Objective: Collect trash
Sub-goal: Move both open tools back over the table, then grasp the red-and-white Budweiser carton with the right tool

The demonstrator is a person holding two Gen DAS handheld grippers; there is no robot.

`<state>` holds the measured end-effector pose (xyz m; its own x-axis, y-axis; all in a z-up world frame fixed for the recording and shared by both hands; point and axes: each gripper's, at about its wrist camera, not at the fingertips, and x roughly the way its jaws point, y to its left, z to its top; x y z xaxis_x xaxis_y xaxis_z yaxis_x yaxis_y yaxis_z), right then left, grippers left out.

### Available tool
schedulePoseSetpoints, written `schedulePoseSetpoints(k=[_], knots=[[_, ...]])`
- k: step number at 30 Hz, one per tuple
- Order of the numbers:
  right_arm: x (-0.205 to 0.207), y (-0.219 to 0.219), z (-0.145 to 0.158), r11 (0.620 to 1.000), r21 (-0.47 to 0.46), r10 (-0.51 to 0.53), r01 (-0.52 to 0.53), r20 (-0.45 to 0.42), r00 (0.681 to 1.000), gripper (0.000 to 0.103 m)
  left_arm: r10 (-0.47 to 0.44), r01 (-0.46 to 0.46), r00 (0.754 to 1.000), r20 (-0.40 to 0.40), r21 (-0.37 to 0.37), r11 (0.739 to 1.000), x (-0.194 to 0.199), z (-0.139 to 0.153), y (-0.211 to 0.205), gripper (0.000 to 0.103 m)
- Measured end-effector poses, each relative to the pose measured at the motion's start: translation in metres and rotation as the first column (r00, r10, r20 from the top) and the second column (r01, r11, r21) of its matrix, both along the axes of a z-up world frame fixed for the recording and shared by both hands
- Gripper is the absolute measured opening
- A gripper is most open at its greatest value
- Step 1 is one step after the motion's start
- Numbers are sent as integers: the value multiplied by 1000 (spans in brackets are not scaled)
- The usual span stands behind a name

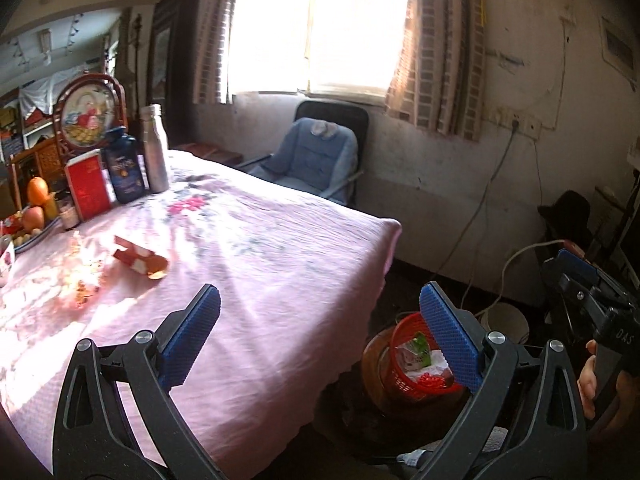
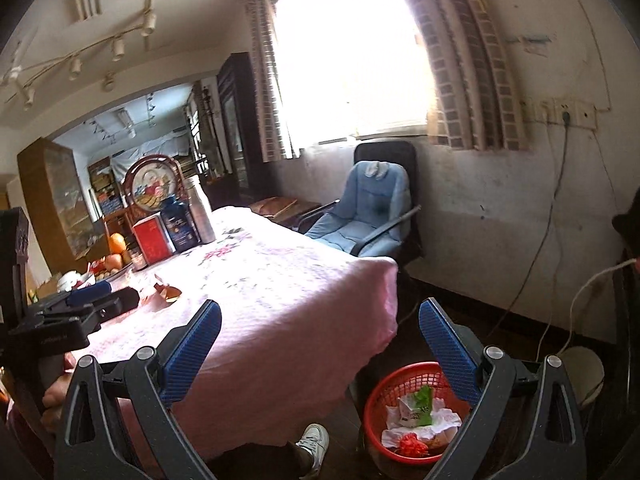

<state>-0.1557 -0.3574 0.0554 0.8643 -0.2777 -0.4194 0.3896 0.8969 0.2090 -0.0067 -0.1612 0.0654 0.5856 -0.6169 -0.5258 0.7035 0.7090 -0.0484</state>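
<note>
A red mesh basket [image 1: 404, 368] holding crumpled wrappers and paper sits on a low wooden stool beside the table; it also shows in the right wrist view [image 2: 384, 396]. A red-and-white wrapper [image 1: 138, 260] and crinkled clear wrappers [image 1: 80, 276] lie on the pink tablecloth [image 1: 260, 280]; the wrapper shows in the right wrist view [image 2: 166, 292]. My left gripper [image 1: 320, 316] is open and empty over the table's near corner. My right gripper [image 2: 320, 320] is open and empty, above the table edge and basket. Each gripper shows at the edge of the other's view.
A red box [image 1: 88, 188], blue bottle [image 1: 124, 172], steel flask [image 1: 155, 152] and fruit plate [image 1: 32, 216] stand at the table's far left. A blue chair [image 1: 316, 156] stands under the window. Cables [image 1: 480, 216] and a white pail [image 1: 506, 318] lie on the floor.
</note>
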Motion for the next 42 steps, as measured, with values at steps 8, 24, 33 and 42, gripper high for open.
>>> schedulePoseSetpoints(k=[8, 24, 33, 42], knots=[[27, 31, 1, 998, -27, 59, -60, -38, 998, 97, 72, -72, 997, 6, -2, 997, 19, 2, 38, 96], [111, 61, -17, 985, -4, 173, -174, -123, 977, 97, 371, -371, 928, 14, 105, 923, 136, -15, 123, 96], [181, 96, -40, 963, 11, 266, -270, -206, 942, 97, 565, -531, 814, -136, 221, 818, 212, -71, 197, 96], [270, 155, -67, 897, 49, 433, -439, -294, 852, 97, 660, -577, 692, -294, 325, 750, 248, -114, 225, 96]])
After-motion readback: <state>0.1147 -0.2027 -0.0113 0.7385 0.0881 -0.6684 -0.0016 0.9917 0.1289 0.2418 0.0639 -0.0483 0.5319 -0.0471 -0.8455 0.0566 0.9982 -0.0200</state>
